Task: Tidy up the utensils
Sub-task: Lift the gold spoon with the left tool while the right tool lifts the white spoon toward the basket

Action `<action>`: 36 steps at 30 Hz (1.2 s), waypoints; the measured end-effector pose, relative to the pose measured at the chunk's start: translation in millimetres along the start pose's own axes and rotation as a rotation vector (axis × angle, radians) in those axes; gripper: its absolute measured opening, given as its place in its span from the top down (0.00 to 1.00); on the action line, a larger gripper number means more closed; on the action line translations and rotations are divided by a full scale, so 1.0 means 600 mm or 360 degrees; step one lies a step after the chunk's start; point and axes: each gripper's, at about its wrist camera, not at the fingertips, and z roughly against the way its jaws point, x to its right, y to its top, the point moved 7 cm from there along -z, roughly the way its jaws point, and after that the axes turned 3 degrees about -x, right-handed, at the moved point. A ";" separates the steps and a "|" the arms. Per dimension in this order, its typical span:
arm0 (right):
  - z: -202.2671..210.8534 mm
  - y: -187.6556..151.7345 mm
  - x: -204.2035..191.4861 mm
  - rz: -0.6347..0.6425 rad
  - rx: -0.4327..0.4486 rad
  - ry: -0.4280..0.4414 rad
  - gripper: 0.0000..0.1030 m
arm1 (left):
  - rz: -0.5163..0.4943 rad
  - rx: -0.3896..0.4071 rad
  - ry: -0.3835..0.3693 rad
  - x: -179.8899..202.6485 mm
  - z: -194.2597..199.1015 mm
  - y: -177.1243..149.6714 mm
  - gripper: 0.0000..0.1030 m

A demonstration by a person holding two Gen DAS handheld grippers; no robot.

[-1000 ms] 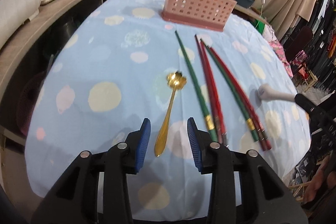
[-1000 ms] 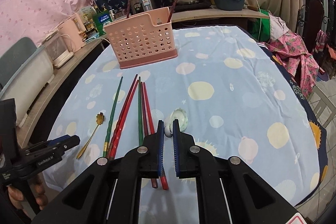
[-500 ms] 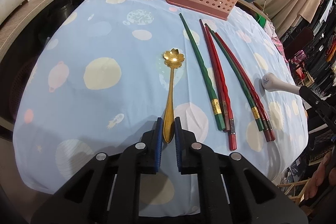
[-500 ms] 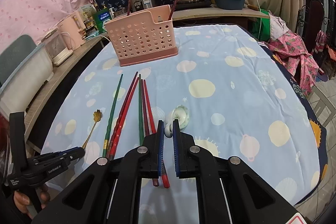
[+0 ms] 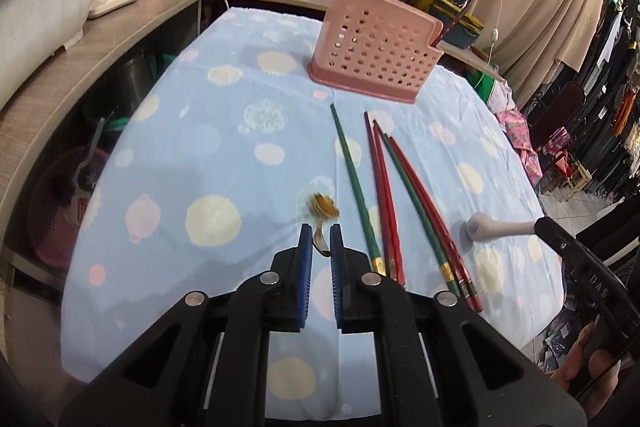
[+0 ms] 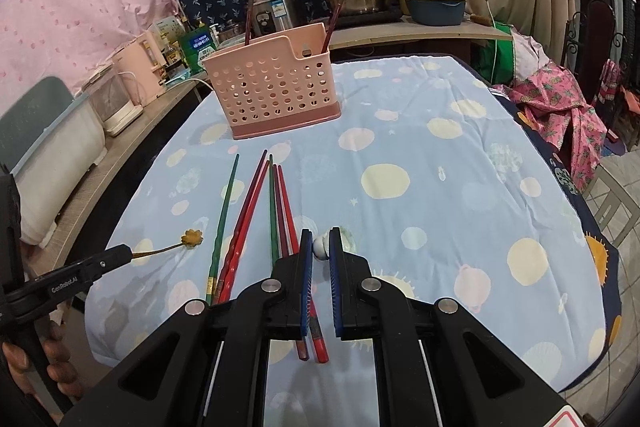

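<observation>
Gold spoon now lifted, handle between left claw pads.

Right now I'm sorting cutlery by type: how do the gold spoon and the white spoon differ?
The gold spoon is thin metal with a flower-shaped bowl; the white spoon is thick, plain and looks ceramic. The gold spoon is lifted off the cloth, left of the chopsticks; the white spoon is to their right. Shared: each is gripped by its handle, gold in the left gripper, white in the right gripper.
</observation>
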 end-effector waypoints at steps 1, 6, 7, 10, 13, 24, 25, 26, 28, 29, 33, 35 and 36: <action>0.001 0.001 0.000 -0.0002 0.0003 0.0003 0.92 | -0.0002 0.0007 -0.0001 0.002 0.001 0.005 0.99; 0.006 0.011 0.001 -0.0017 0.0017 0.0017 0.92 | -0.0010 0.0035 -0.0004 0.006 0.010 0.026 0.99; 0.006 0.014 0.001 -0.0023 0.0018 0.0025 0.93 | -0.0013 0.0037 -0.0002 0.007 0.011 0.031 0.99; 0.011 0.028 -0.001 -0.0025 0.0036 0.0039 0.94 | -0.0024 0.0045 -0.0001 0.013 0.018 0.050 0.99; 0.014 0.051 -0.002 -0.0046 0.0067 0.0074 0.94 | -0.0049 0.0064 0.0002 0.022 0.027 0.079 0.99; 0.012 0.205 0.005 -0.0086 0.0274 0.0159 0.95 | -0.0180 0.0221 0.0011 0.077 0.057 0.239 0.99; 0.011 0.224 0.005 -0.0095 0.0295 0.0174 0.95 | -0.0191 0.0243 0.0016 0.082 0.058 0.258 0.99; 0.009 0.244 0.004 -0.0102 0.0313 0.0189 0.95 | -0.0202 0.0259 0.0021 0.087 0.059 0.276 0.99; 0.005 0.285 0.000 -0.0113 0.0352 0.0229 0.96 | -0.0224 0.0303 0.0035 0.094 0.063 0.313 0.99; 0.005 0.309 -0.004 -0.0115 0.0382 0.0260 0.99 | -0.0236 0.0324 0.0046 0.097 0.064 0.332 0.99; -0.004 0.404 -0.030 -0.0066 0.0492 0.0280 0.99 | -0.0253 0.0372 0.0076 0.103 0.061 0.395 0.99; -0.016 0.440 -0.042 -0.0061 0.0517 0.0307 0.99 | -0.0253 0.0382 0.0101 0.102 0.050 0.423 0.99; -0.021 0.456 -0.047 -0.0053 0.0530 0.0302 0.99 | -0.0249 0.0376 0.0113 0.100 0.043 0.433 0.99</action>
